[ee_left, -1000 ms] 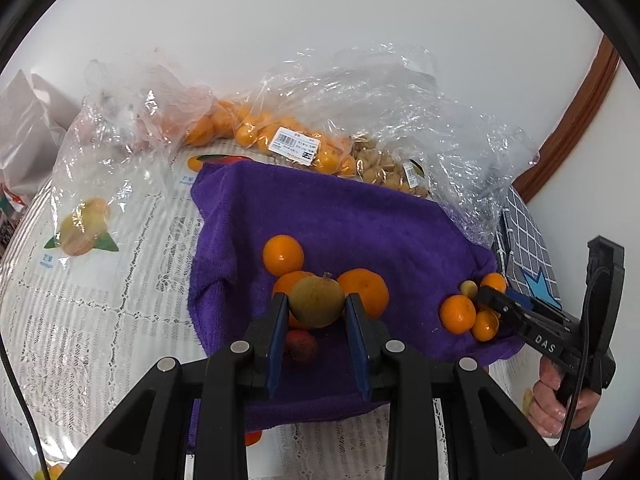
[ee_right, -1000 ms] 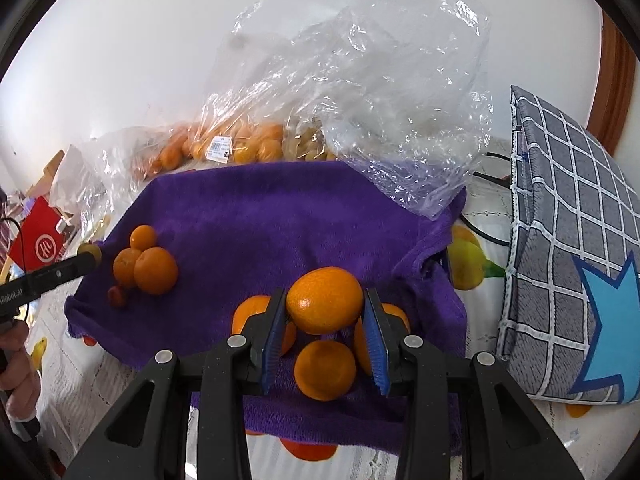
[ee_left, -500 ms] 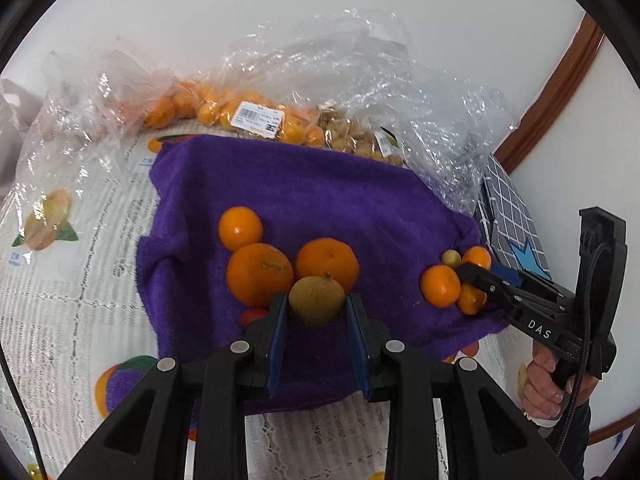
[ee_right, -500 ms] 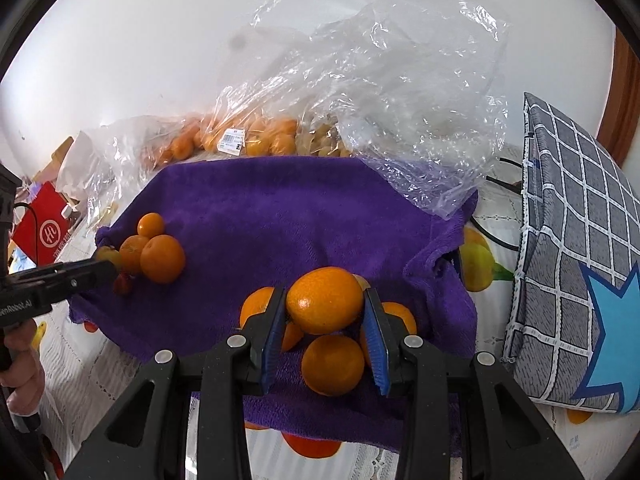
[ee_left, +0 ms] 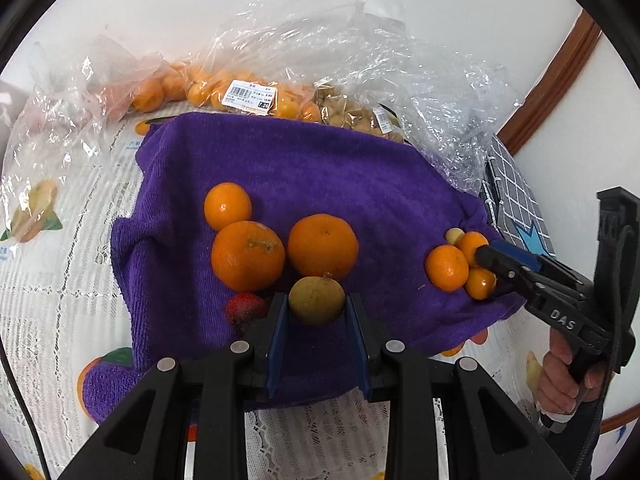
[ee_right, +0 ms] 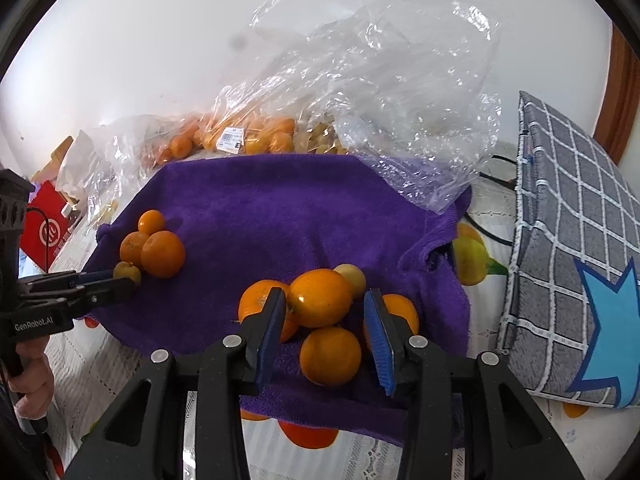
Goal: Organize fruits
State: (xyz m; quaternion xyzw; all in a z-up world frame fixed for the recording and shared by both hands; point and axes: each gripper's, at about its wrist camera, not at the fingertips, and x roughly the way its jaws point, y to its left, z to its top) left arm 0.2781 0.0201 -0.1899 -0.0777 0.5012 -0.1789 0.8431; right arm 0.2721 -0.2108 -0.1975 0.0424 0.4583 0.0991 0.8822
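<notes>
Our left gripper had its jaws clamped on a small brownish-green fruit, held just before three oranges and a red fruit on the purple towel. Our right gripper had its jaws apart around an orange resting in its own cluster, a pale fruit touching behind. We judged the sorting step midway: next, set the small fruit among its kind and withdraw the right gripper clear. Bagged fruit lay beyond on the surface.
</notes>
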